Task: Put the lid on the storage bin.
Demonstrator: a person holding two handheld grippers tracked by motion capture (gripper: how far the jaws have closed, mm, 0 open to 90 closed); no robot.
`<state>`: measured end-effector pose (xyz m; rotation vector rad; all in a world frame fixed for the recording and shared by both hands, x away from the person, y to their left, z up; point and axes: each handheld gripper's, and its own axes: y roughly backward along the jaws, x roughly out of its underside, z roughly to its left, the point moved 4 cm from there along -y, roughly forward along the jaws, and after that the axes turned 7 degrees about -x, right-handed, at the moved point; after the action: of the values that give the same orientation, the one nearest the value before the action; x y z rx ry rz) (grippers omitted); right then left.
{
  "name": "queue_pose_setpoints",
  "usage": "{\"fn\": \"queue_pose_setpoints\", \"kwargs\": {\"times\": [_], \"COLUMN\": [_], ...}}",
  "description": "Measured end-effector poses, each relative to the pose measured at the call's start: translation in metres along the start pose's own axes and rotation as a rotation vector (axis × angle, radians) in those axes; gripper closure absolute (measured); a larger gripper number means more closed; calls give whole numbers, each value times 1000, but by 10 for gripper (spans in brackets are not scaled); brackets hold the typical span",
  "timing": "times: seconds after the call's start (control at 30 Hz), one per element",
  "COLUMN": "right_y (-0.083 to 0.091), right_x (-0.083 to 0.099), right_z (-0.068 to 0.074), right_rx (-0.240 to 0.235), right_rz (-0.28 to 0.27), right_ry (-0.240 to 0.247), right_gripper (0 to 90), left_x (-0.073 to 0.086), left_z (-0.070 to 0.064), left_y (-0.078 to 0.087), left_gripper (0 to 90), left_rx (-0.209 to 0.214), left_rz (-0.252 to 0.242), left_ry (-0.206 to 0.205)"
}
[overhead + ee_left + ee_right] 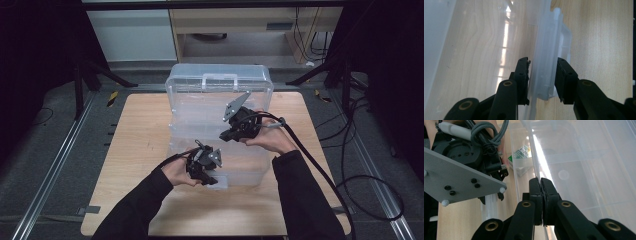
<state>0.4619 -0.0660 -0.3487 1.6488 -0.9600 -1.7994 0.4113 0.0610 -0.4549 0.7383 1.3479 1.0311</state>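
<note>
Left gripper (541, 80) is straddling the front latch (549, 62) of the clear plastic storage box (220, 85) at 6 o'clock, right gripper (541, 195) is pinching its thin rim: light, slippery, flexing walls probably.

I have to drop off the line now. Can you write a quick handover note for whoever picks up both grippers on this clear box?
Left gripper: jaws straddle the front latch of the clear storage box, a gap showing on each side, not yet clamped.
Right gripper: jaws pinched shut on the thin clear rim of the box.
The box sits mid-table, its far handle on top.
Done: both grippers placed.
Left: probably work the latch; I can't tell whether it is released.
</note>
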Motion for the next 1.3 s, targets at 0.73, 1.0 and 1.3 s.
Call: {"fn": "queue_pose_setpoints", "kwargs": {"times": [0.73, 1.0, 1.3], "right_y": [-2, -3, -2], "right_x": [5, 6, 8], "right_z": [2, 5, 6], "right_rx": [-19, -12, -7], "right_rz": [-18, -14, -28], "right_ry": [-11, -5, -20], "right_gripper": [884, 881, 876], "left_x": [-1, 14, 27], "left_z": [-9, -6, 16], "left_y": [68, 100, 129], "left_gripper": [614, 616, 684], "left_rx": [-109, -162, -232], "left_rz": [-155, -236, -354], "left_ry": [17, 79, 231]}}
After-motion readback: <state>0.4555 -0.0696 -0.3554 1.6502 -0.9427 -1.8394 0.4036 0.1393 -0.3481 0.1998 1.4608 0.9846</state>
